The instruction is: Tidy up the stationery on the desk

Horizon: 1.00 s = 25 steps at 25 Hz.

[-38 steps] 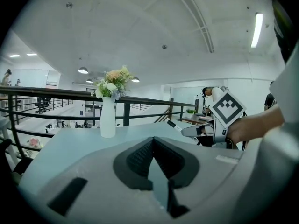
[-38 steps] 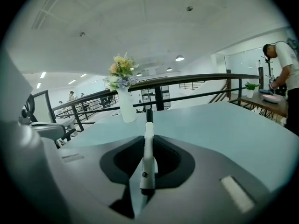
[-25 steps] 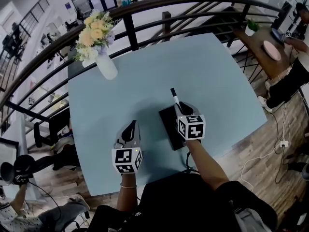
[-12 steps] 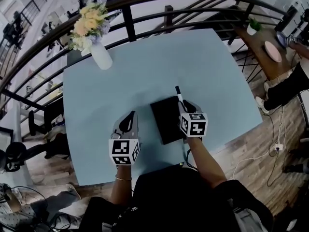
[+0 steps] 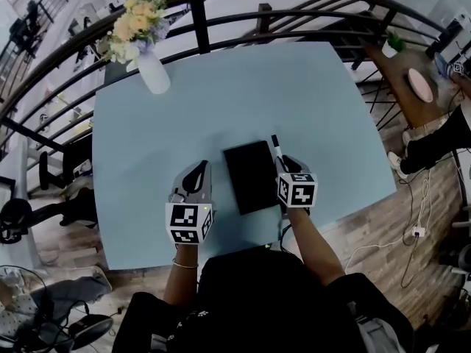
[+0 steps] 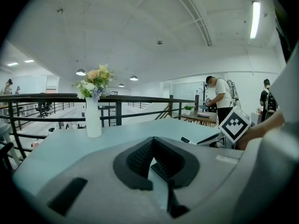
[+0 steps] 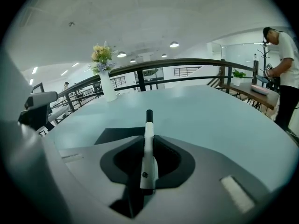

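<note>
The right claw (image 7: 148,158) is clamped narrow on a white marker pen (image 7: 148,141). The barrel runs straight ahead between its jaws and the black cap pokes out past the tips. A small dark round mark sits on the barrel near its rear end, too small to read. The left claw (image 6: 152,164) is pressed fully together with nothing in it. No brand or lettering can be read anywhere; the cube (image 5: 296,190) on the right claw carries only black-and-white square patterns. A black flat notebook (image 5: 252,175) lies closed on the table between the two claws, just beside the right claw's inner side. The pale blue table (image 5: 316,94) is smooth and plain. A white vase of yellow and white flowers (image 5: 151,65) stands well ahead of the left claw, near the far corner. A dark curved railing (image 5: 221,17) runs past the far edge, over an open office hall with a white ceiling and round lamps. Well off to the right claw's outer side, over wood flooring (image 5: 412,219), a person (image 7: 285,64) stands at a wooden table.
</note>
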### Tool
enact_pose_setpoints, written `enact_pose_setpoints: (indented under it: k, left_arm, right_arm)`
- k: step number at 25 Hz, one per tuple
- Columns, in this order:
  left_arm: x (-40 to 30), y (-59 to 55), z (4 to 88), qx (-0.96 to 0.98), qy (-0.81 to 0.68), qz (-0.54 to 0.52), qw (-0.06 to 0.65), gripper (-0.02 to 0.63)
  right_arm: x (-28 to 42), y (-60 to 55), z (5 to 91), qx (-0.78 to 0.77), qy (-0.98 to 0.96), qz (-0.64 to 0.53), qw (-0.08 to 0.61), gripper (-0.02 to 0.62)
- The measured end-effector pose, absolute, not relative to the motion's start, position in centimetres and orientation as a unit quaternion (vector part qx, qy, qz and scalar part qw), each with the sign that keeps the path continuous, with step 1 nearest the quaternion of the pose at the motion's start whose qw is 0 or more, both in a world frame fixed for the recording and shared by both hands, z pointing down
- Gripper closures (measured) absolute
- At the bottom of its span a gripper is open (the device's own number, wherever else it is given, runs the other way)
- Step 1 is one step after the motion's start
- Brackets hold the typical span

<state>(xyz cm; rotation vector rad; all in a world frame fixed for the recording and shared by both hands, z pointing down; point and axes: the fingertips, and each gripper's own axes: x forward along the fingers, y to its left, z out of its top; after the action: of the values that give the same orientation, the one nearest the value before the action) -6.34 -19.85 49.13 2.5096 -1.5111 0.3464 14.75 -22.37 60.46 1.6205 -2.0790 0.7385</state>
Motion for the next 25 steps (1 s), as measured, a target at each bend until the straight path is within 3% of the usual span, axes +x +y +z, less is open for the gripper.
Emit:
enact_pose_setpoints:
  k: [15,25]
  left_arm:
    - [-7.0,-19.4,49.5,0.832,-0.532,0.122,0.100,0.612]
    - [-7.9,-19.1,49.5,0.828,-0.538,0.122,0.100,0.612]
  right_arm:
    - [15.5,-21.6,64.4,0.556,-0.739,0.291,0.243,0.518]
    - [15.1,-21.7,64.9,0.544,-0.746,0.312,0.224,0.515]
